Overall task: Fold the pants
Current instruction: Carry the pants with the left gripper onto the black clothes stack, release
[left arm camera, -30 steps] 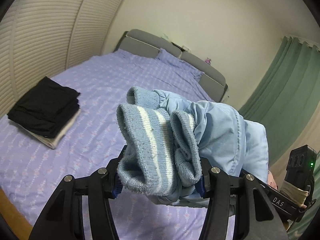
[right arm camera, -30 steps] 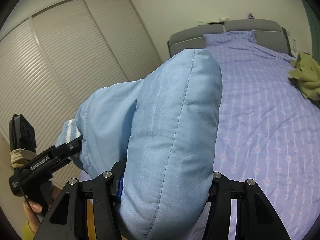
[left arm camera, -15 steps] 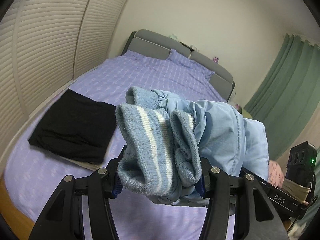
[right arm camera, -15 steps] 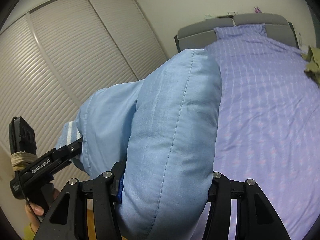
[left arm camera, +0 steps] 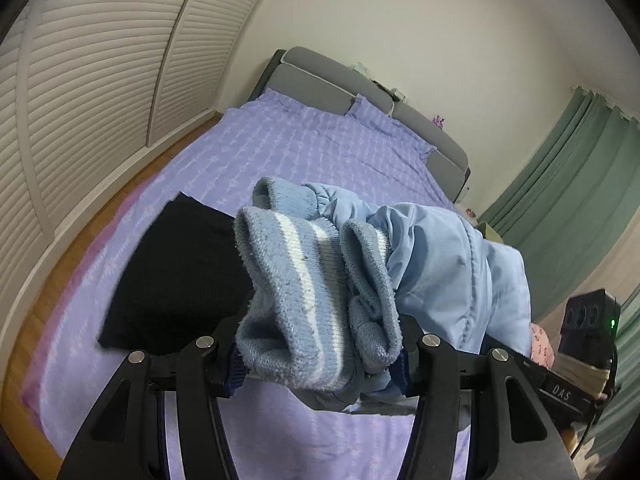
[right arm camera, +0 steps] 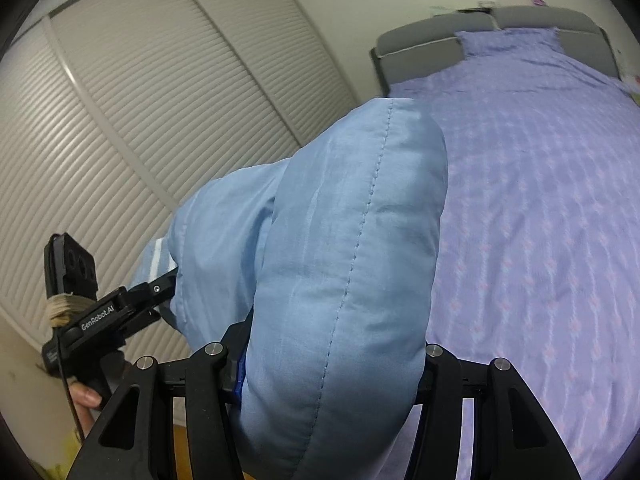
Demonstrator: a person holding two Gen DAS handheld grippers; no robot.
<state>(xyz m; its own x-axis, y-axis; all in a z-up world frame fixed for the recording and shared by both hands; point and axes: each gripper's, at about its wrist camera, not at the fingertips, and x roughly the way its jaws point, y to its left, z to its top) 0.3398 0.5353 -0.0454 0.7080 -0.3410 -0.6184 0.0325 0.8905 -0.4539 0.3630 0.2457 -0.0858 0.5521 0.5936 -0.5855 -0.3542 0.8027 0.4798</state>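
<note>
Light blue padded pants point(left arm camera: 448, 264) hang in the air between my two grippers, above the bed. My left gripper point(left arm camera: 320, 364) is shut on the bunched knit cuffs point(left arm camera: 296, 288), blue with white stripes. My right gripper point(right arm camera: 328, 372) is shut on a folded thick part of the same pants point(right arm camera: 352, 248). In the right wrist view the left gripper point(right arm camera: 160, 292) shows at the left, clamped on the striped cuff. In the left wrist view the right gripper's body point(left arm camera: 568, 384) shows at the lower right.
A bed with a purple patterned cover point(left arm camera: 304, 160) lies below, grey headboard point(left arm camera: 320, 76) at the far end. A stack of folded dark clothes point(left arm camera: 180, 268) lies on the bed's left side. White louvred wardrobe doors point(left arm camera: 100, 80) stand left, green curtains point(left arm camera: 576, 176) right.
Both grippers have swung left with the pants still clamped. The dark folded stack has come closer under the left gripper, and the floor strip by the wardrobe now shows.
</note>
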